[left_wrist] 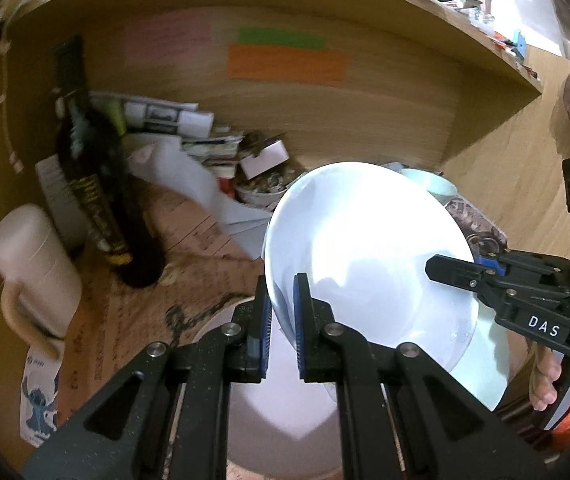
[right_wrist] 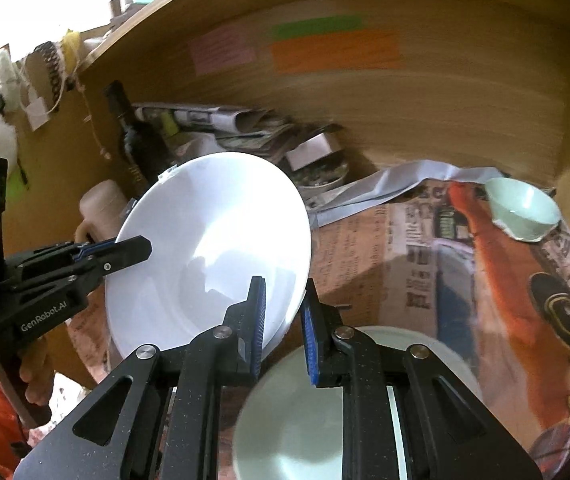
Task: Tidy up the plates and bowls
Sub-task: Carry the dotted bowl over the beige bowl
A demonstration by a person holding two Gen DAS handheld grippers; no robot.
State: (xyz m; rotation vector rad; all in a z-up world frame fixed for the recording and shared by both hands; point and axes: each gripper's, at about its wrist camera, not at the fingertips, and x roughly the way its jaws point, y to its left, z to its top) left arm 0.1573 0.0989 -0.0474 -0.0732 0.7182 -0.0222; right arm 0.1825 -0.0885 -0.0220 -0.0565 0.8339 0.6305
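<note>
White plate [left_wrist: 365, 248] held up off the surface, tilted, centre of left wrist view; in right wrist view it sits centre-left [right_wrist: 209, 248]. Both grippers clamp its rim from opposite sides. Left gripper [left_wrist: 283, 320], lower centre of its own view, has blue pads [left_wrist: 299, 312] pinched on the plate's near-left edge; same gripper shows at left edge of right wrist view [right_wrist: 141, 246], tips on the rim. Right gripper [right_wrist: 283, 320], lower centre of its view, is closed on the plate's lower-right rim; seen at right of left wrist view [left_wrist: 437, 266], tip lying over the plate edge.

Under the plate: pale green plate [right_wrist: 293, 420] at bottom centre of right wrist view, lying on newspaper [right_wrist: 425, 264]. In left wrist view it peeks out lower right [left_wrist: 489, 364], and a pale pinkish dish [left_wrist: 277, 408] lies below the left gripper, blurred.

Small mint bowl [right_wrist: 525, 208] at right of right wrist view, on the newspaper, well apart from the held plate.

Clutter at back: dark bottle [left_wrist: 97, 184] upright, left; white jug [left_wrist: 33, 264] far left, beside the bottle; folded papers [left_wrist: 165, 116] against the wooden back panel [left_wrist: 385, 128]; orange note [left_wrist: 285, 65] and green note [left_wrist: 281, 39] stuck on the panel. Fingers of a hand [left_wrist: 545, 380] lower right.
</note>
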